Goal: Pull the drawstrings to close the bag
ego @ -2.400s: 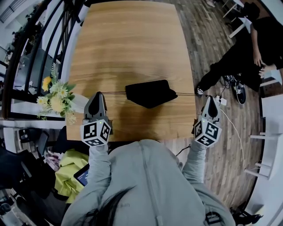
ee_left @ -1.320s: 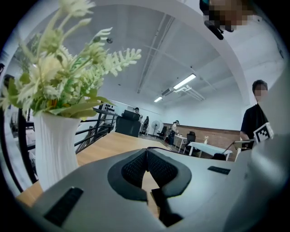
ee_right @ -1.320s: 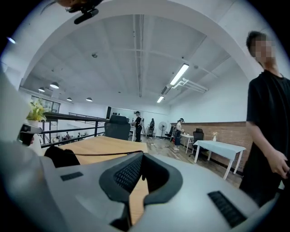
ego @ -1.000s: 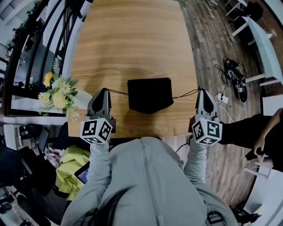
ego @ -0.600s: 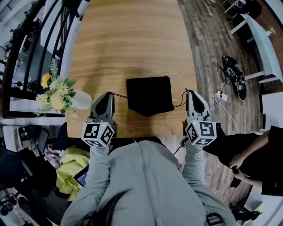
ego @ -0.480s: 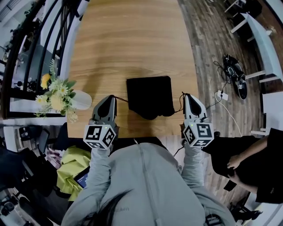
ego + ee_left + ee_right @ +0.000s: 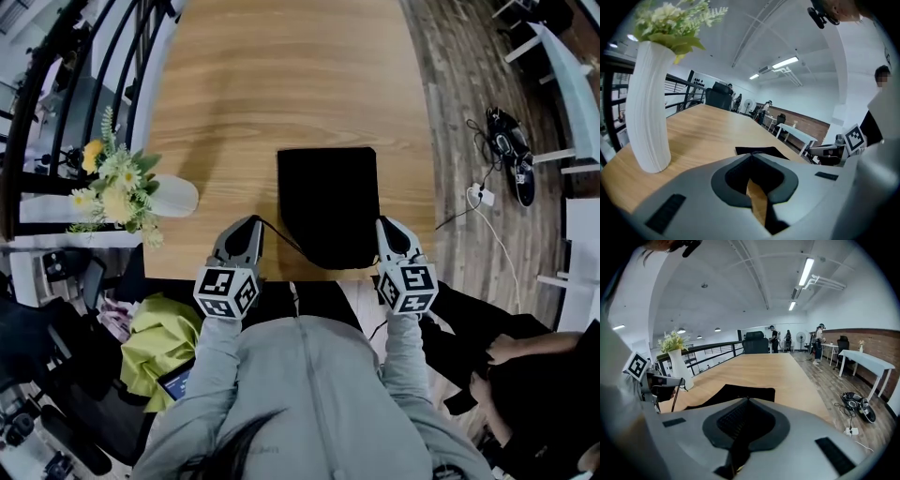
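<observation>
The black drawstring bag lies flat on the wooden table, close to the near edge. My left gripper is shut at the bag's near left. A thin black drawstring runs slack from its tip to the bag's mouth. My right gripper is shut right beside the bag's near right corner, and its cord is hidden there. In the left gripper view the bag lies just beyond the shut tip. In the right gripper view the bag lies ahead, and the cord hangs from the left gripper.
A white vase with flowers stands at the table's left edge, near my left gripper. A black railing runs along the left. On the floor to the right lie shoes and a cable. A person is at the lower right.
Both grippers have come down and inward to the bag's near corners by the table's edge. The drawstrings, taut at first, have gone slack. A person has crossed the floor on the right.
</observation>
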